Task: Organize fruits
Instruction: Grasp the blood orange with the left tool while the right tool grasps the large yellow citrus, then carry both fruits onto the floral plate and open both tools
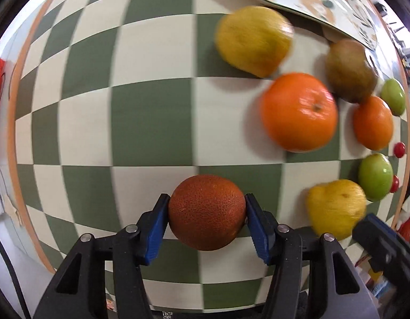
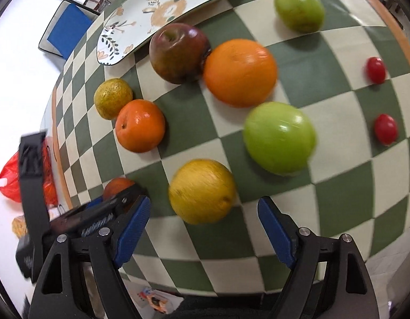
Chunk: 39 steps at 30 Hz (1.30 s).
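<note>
Fruit lies all over a table [image 1: 151,122] with a green and white checked cloth. The left claw [image 1: 207,219] is pinching a dark red-orange fruit [image 1: 207,212] between its two blue pads [image 1: 154,231], one on each side. This fruit sits near the front edge of the table, well apart from the other fruit.

The right claw [image 2: 204,232] is spread wide with nothing in it. A yellow lemon [image 2: 202,191] lies on the cloth just in front of it, between the lines of the two blue pads but not touching them. A big green apple [image 2: 279,138] is near the lemon, to the right. Behind them sit a large orange [image 2: 240,73] and a dark red apple [image 2: 178,53], touching each other. A small shiny orange [image 2: 140,125] and a yellow-green fruit [image 2: 113,98] lie side by side on the left. A second green apple [image 2: 299,9] is far back. Two small red tomatoes [image 2: 385,129] lie on the right side, well apart from the rest.

A flowered plate [image 2: 157,8] rests at the far end of the table, just behind the dark red apple.
</note>
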Tool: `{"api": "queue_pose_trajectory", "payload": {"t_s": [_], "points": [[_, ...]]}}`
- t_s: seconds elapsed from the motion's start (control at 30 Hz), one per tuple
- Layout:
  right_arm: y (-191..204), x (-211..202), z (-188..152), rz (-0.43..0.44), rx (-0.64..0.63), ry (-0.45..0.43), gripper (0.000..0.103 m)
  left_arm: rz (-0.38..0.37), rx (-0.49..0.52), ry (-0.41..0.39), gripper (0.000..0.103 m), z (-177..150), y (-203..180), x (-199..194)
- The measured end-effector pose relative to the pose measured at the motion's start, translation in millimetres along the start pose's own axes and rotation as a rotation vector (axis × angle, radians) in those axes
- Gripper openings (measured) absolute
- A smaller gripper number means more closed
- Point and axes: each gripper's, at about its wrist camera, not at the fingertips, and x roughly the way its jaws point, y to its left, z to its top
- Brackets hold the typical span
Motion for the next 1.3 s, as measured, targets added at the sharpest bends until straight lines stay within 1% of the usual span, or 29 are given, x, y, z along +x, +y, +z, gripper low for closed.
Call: {"api": "queue_pose_trajectory", "payload": {"t_s": [0.07,0.1,0.13,0.2,0.27,0.33,0.4,0.47,0.53,0.57,0.63,0.7,0.73,0.83,0.87,0.93,1.03,1.1,1.2,1.3], "points": [[7.1,13.5,2.6,-0.035,-0.011,0.009,0.082,-0.042,-0.028,0.004,0.053,-1.6,12.3,0.7],[10.4,21.6,4.3,-0.037,-0.010,0.025,0.075,-0.049,-0.034,0.008,0.053,-2.1,16.7,0.9],[12.9,29.6,5.6,-0.057,-0.010,0.043,0.070,-0.064,-0.036,0.007,0.053,-2.3,19.2,0.7],[16.8,40.8,8.9,-0.072,-0.011,0.056,0.065,-0.082,-0.031,0.009,0.054,-2.2,21.8,1.4],[20.4,43.2,9.9,-0.068,-0.020,0.043,0.065,-0.092,-0.034,0.009,0.054,-2.2,22.6,7.8],[23.4,44.7,9.8,-0.089,-0.046,0.041,0.065,-0.100,-0.035,0.019,0.053,-4.4,22.1,15.3],[27.8,47.0,8.8,-0.102,-0.061,0.047,0.065,-0.081,-0.032,0.002,0.053,-5.4,19.3,17.3],[28.6,44.6,7.8,-0.092,-0.074,0.048,0.065,-0.088,-0.049,-0.007,0.053,-6.9,20.8,16.0],[29.7,36.9,5.9,-0.076,-0.090,0.042,0.065,-0.083,-0.065,-0.033,0.053,-7.8,20.3,7.6],[30.2,27.8,5.6,-0.053,-0.102,0.036,0.065,-0.087,-0.064,-0.048,0.053,-6.8,19.5,-3.1],[33.6,11.5,6.8,-0.013,-0.118,0.023,0.064,-0.114,-0.089,-0.082,0.052,-5.0,20.3,-27.8],[38.7,-14.1,16.3,0.039,-0.138,-0.004,0.064,-0.151,-0.107,-0.130,0.052,3.6,18.0,-61.1],[41.4,-31.6,26.7,0.071,-0.149,-0.027,0.064,-0.165,-0.115,-0.154,0.053,9.7,18.7,-77.6],[48.3,-61.9,61.8,0.117,-0.172,-0.078,0.064,-0.203,-0.125,-0.218,0.053,45.8,10.4,-122.0],[51.0,-71.3,85.0,0.124,-0.187,-0.102,0.065,-0.214,-0.125,-0.224,0.053,74.4,17.4,-128.6],[55.1,-76.3,125.8,0.112,-0.216,-0.134,0.064,-0.235,-0.128,-0.224,0.053,114.3,9.3,-136.2],[55.3,-66.3,187.7,0.096,-0.235,-0.122,0.064,-0.249,-0.134,-0.201,0.053,177.7,-0.2,-128.4],[49.2,-51.8,227.6,0.095,-0.234,-0.086,0.064,-0.264,-0.135,-0.173,0.053,215.8,-13.3,-115.3],[55.4,-25.2,269.7,0.052,-0.275,-0.048,0.064,-0.272,-0.155,-0.130,0.053,258.6,-26.5,-93.0],[59.3,-3.0,294.6,0.022,-0.310,-0.004,0.064,-0.284,-0.167,-0.084,0.053,283.8,-33.1,-69.5]]}}
